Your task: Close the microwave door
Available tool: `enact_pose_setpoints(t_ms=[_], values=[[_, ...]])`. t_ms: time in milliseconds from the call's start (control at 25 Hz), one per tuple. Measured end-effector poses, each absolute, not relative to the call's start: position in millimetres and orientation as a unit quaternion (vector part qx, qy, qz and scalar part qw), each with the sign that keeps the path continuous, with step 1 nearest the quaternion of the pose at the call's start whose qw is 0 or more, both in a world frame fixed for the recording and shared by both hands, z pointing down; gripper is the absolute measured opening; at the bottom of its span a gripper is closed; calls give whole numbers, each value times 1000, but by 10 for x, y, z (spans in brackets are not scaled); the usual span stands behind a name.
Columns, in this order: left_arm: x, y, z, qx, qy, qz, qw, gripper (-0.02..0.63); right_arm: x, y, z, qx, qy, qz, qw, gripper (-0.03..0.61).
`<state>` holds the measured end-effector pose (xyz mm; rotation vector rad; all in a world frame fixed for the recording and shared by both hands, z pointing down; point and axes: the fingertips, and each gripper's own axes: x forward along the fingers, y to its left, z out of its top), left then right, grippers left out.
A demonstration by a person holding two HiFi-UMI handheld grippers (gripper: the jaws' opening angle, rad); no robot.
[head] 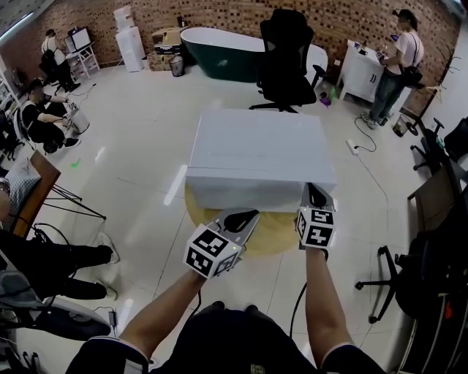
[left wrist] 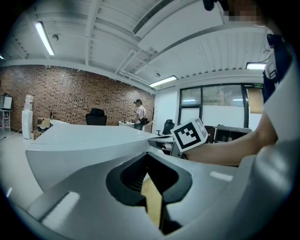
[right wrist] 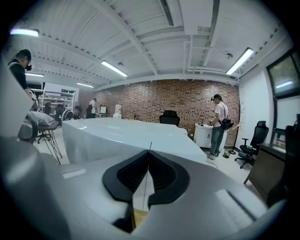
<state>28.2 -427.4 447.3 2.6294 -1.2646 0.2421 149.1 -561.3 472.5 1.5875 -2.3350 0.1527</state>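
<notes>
Microwave [head: 259,157]: smooth white casing, satin sheen w/ soft reflections. Tabletop [head: 274,232]: yellow, matt, wood-like. Floor [head: 139,139]: pale tiles, glossy, strong glare. Back wall [head: 219,13]: rough red brick. Left tool [head: 241,219] & right tool [head: 314,196]: smooth matt grey plastic; inner pads [right wrist: 133,176] black, ribbed, rubber-like. Tub [head: 219,55]: dark green ext., glossy.

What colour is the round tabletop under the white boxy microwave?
Pale yellow; the round tabletop shows best in the head view.
</notes>
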Motion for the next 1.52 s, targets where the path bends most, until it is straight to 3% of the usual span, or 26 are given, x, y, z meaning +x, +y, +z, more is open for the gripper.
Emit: enact_pose_setpoints(t_ms=[720, 1120, 1520], values=[[308, -4281, 4269, 897, -428, 60, 91, 11, 1447, -5198, 4384, 514, -848, 37, 124, 5], [252, -4326, 3888, 894, -441, 42, 59, 11, 988, -4598, 3848, 391, -918, 38, 53, 7], [215, -4251, 3704, 894, -443, 32, 49, 11, 743, -4197, 3569, 337, -941, 15, 41, 2]])
